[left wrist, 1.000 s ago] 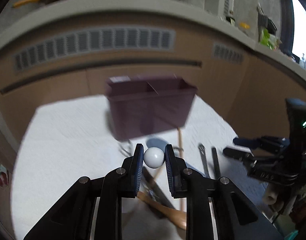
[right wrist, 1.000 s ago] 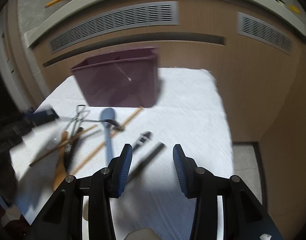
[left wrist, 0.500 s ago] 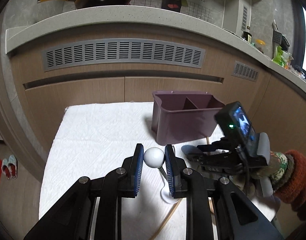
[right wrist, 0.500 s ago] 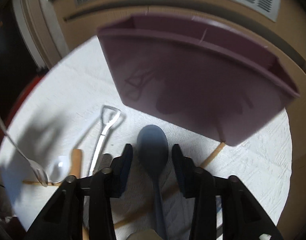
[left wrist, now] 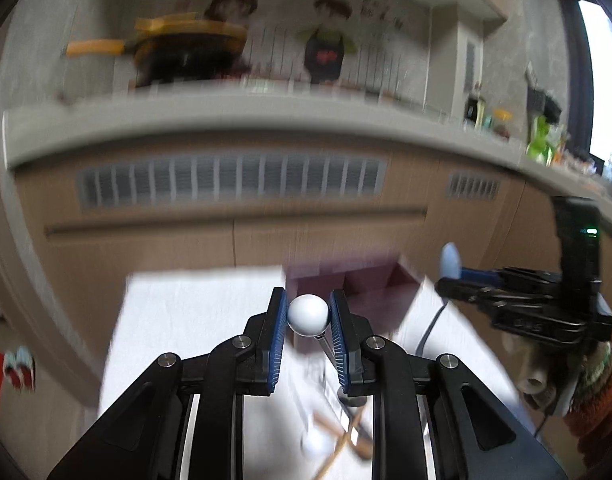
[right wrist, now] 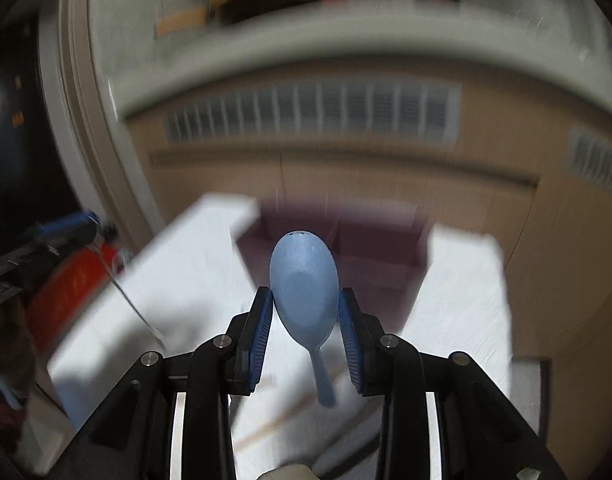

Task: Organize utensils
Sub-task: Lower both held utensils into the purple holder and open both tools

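The right tool (right wrist: 305,330) clamps the blue spoon (right wrist: 304,286) and the left tool (left wrist: 308,334) clamps a white ball-ended utensil (left wrist: 308,314), both above the purple caddy (right wrist: 370,248).

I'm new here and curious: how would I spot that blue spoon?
Find the white cloth below the cabinets, with a purple bin at its back. In front of the bin, the right claw grips the blue spoon by its bowl, the only blue utensil, lifted off the cloth.
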The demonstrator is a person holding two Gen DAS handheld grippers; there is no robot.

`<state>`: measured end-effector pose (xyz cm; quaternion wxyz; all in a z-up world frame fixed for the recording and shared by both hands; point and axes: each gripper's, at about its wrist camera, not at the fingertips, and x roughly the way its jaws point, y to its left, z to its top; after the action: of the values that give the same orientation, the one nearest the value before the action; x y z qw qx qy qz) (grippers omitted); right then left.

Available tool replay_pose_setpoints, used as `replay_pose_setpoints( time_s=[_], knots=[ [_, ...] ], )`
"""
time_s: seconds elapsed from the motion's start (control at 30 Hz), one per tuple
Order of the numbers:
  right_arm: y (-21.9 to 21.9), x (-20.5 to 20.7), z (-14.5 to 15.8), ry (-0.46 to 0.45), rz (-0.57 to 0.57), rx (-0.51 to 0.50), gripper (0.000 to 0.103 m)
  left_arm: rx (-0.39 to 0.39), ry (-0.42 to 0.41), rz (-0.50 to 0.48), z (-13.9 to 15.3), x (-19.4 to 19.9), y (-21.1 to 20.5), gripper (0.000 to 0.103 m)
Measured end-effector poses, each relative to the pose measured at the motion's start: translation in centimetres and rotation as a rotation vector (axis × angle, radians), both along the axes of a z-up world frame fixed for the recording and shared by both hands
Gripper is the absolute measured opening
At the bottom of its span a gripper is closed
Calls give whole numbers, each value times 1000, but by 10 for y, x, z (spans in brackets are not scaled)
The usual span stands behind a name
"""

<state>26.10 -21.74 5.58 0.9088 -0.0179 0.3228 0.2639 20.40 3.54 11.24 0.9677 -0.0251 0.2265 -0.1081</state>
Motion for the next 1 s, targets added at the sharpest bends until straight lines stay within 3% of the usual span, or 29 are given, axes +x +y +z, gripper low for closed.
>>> replay_pose_setpoints(
  time_s=[0.13, 0.23, 0.3, 0.4, 0.6, 0.8, 0.9, 0.93, 1.0],
  knots=[
    [-17, 5, 79, -222, -57, 106, 31, 6, -126, -10, 53, 26, -9, 22],
    [-17, 26, 105, -285, -86, 134, 31, -2, -152, -31, 66, 57, -16, 22],
    [-20, 36, 104, -286, -83, 144, 31, -4, -142, -37, 64, 79, -18, 22],
    [-25, 56, 89, -240, -79, 152, 31, -10, -84, -51, 49, 110, -24, 22],
    [-15, 77, 23, -79, -78, 136, 31, -52, 80, -61, -14, 161, -29, 22],
    [-5, 89, -38, 54, -66, 62, 32, -113, 204, -85, -69, 185, -36, 23],
    [-1, 93, -55, 126, -40, 40, 33, -192, 225, -120, -81, 189, -34, 39],
    [0, 93, -59, 138, -45, 27, 34, -205, 219, -118, -81, 187, -35, 50],
    [-1, 90, -60, 116, -69, -5, 34, -226, 179, -108, -72, 177, -30, 53]
  ],
)
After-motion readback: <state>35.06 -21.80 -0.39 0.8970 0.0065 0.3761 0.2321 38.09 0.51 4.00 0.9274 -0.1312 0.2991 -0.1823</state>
